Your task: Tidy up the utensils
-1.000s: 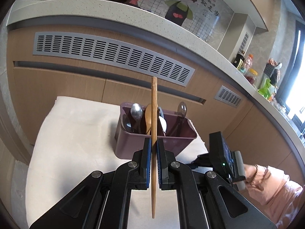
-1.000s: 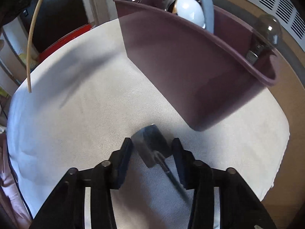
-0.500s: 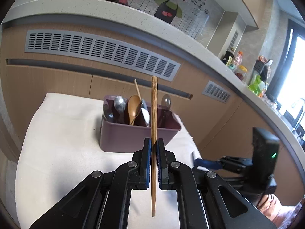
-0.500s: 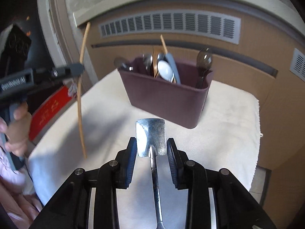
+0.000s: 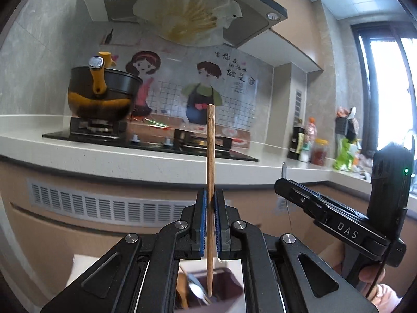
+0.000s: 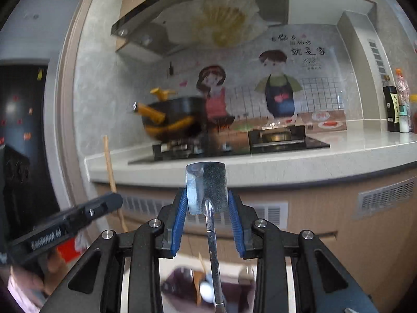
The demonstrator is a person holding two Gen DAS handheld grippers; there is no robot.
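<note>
Left gripper point(image 5: 210, 221): blue pads pressed together on a wooden chopstick point(image 5: 210, 156); the stick's long axis is upright, crossing the line of the fingers; its blunt thicker end points up and rises well above the pads, its thinner end points down, hanging over the purple utensil holder point(image 5: 229, 287) seen in the gap between the gripper's arms; spoon bowls and a wooden handle show inside that holder, blurred.

Right gripper point(image 6: 207, 204): pads part-way apart and clamped on the two side edges of a flat metal spatula head point(image 6: 206, 186); the square-ended blade points forward and up past the fingertips; its thin metal handle runs straight back and down between the fingers; long axis lies along the gripper's own line; below it the same purple holder shows, blurred.

Each gripper shows in the other's view: the right one at the right edge of the left wrist view, held by a hand point(image 5: 370, 279); the left one at the lower left of the right wrist view, with the chopstick standing upright through it.

Beyond both: tan cabinet front with a grey vent grille point(image 5: 104, 204); above it the pale worktop point(image 5: 130, 156); a black hob near its front edge, with a black-and-yellow pot point(image 5: 100, 96) on the left burner; bottles and jars point(image 5: 307, 143) toward the worktop's right end; cartoon splashback panel point(image 5: 203, 88) on the wall behind; range hood point(image 5: 192, 7) overhead; window at far right.
</note>
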